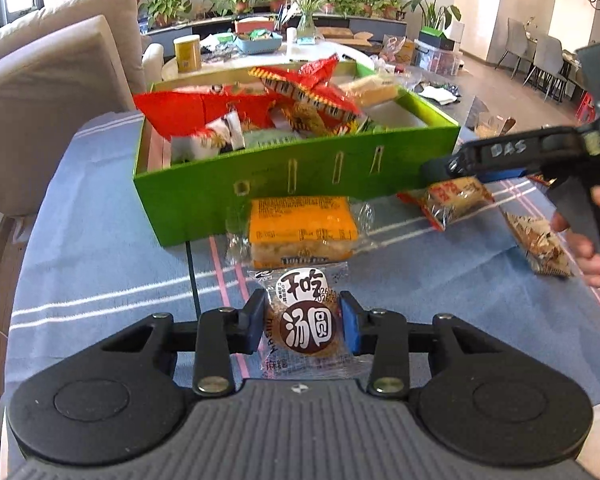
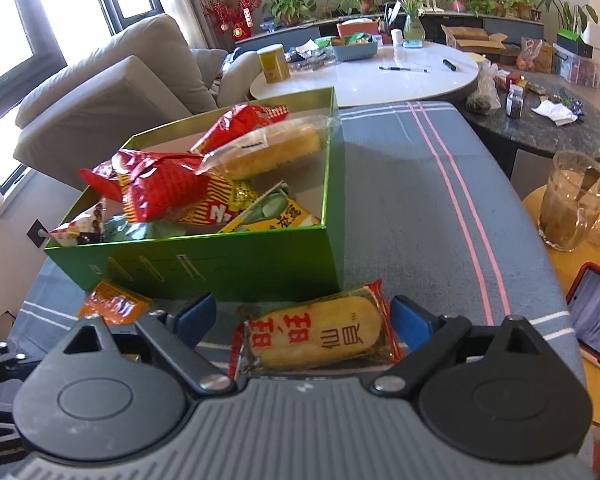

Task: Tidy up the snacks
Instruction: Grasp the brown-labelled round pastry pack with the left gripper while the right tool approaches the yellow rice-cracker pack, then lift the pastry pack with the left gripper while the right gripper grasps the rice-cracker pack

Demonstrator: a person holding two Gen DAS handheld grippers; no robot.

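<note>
A green box full of snack packets stands on the blue striped cloth; it also shows in the right wrist view. My left gripper is shut on a round brown-and-white snack packet. An orange packet lies in front of the box. My right gripper is open, its fingers on either side of a yellow rice-cracker packet that lies on the cloth. In the left wrist view the right gripper hovers over that packet.
Another cracker packet lies at the right of the cloth. A glass jug and a phone sit on a yellow side table to the right. A sofa stands at the left, a white round table behind.
</note>
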